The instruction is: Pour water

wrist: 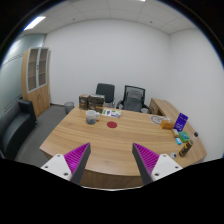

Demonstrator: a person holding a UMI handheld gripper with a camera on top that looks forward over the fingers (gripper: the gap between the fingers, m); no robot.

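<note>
Wooden cabinet (38,75) stands against the far left wall, with 1 dark chair (17,128) beside the surface (100,140). Boxes (92,102) and a grey cup (92,117) sit at the far middle, 2 office chairs (120,96) behind them. Small items (181,125) crowd the right edge. Bare wood lies ahead of the claw (112,159), spread wide, holding nothing.
</note>
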